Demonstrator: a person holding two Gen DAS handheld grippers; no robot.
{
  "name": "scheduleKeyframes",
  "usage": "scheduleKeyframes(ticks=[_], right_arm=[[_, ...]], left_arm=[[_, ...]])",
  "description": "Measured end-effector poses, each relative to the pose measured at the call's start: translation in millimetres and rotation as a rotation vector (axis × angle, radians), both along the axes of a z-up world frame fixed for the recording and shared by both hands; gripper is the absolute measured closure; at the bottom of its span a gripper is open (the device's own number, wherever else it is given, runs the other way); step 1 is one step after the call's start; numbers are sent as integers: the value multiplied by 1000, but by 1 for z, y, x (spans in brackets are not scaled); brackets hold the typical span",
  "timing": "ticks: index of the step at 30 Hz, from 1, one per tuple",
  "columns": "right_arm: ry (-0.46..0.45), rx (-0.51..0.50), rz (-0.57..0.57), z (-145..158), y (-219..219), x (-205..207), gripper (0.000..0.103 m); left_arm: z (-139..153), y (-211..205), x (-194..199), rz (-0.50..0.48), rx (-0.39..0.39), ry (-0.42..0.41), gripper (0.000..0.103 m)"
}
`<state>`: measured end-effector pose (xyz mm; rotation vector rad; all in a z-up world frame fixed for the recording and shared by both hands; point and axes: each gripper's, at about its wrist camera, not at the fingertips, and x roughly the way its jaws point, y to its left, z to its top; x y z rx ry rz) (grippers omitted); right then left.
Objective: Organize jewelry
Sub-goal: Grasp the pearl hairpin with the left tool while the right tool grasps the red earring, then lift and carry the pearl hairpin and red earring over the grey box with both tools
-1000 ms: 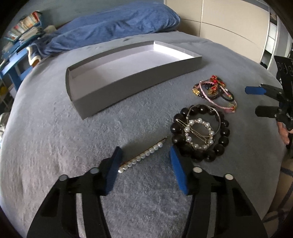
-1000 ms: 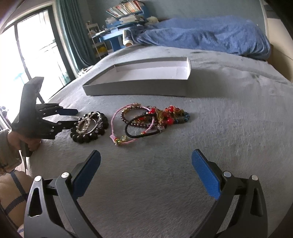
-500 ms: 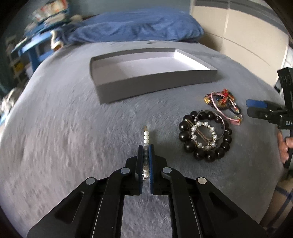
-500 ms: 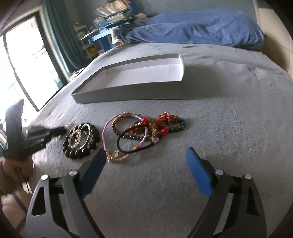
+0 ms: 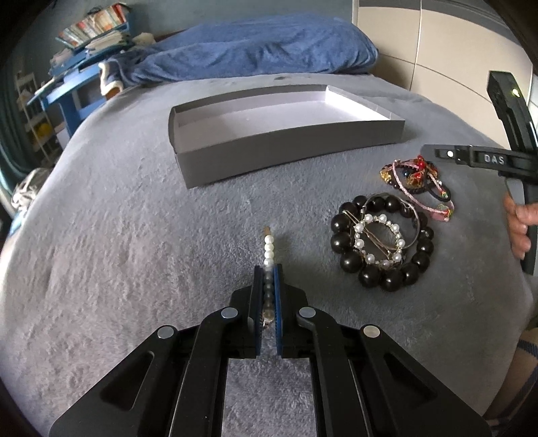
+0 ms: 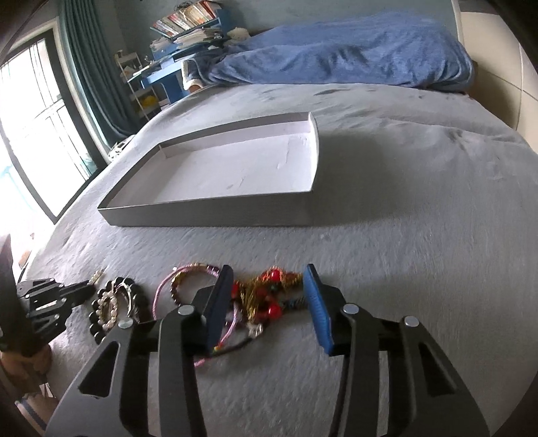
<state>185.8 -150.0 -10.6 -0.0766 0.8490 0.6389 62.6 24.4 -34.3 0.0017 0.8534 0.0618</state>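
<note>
Left gripper (image 5: 268, 269) pinching gold pearl-lined hairpin (image 5: 268, 247) on grey plush bedspread (image 5: 117, 235); right gripper (image 6: 267, 280), jaws closing around tangled red-and-gold beaded bracelets (image 6: 269, 292), before shallow grey cardboard tray (image 6: 208, 211).

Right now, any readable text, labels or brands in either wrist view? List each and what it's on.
"DAS": white letters on the black body of the right gripper, seen from the left wrist view; the word may run on, hidden.
Book spines on the blue shelf: too small and blurred to read.
Nothing else carries text.
</note>
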Motion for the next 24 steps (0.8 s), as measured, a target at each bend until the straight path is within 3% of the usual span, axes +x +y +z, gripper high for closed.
scheduleKeyframes(ticks=[3, 7, 10, 17, 21, 22, 23, 24], right_arm=[[2, -12, 6, -1, 2, 5, 65], [44, -11, 20, -7, 2, 10, 98], [40, 4, 36, -8, -3, 5, 103], [-10, 122, 20, 25, -24, -1, 103], [-5, 134, 12, 37, -28, 1, 101], [2, 128, 19, 36, -26, 1, 94], [3, 121, 27, 35, -24, 0, 79], [-2, 115, 35, 34, -22, -1, 74]], left_arm=[[0, 2, 0, 0, -15, 0, 96], [0, 1, 0, 1, -8, 2, 96], [0, 0, 0, 1, -1, 3, 96], [1, 1, -3, 0, -1, -12, 96], [1, 1, -5, 0, -2, -15, 96], [1, 1, -5, 0, -5, -14, 96], [1, 1, -5, 0, -8, -13, 96], [1, 2, -5, -1, -10, -12, 96]])
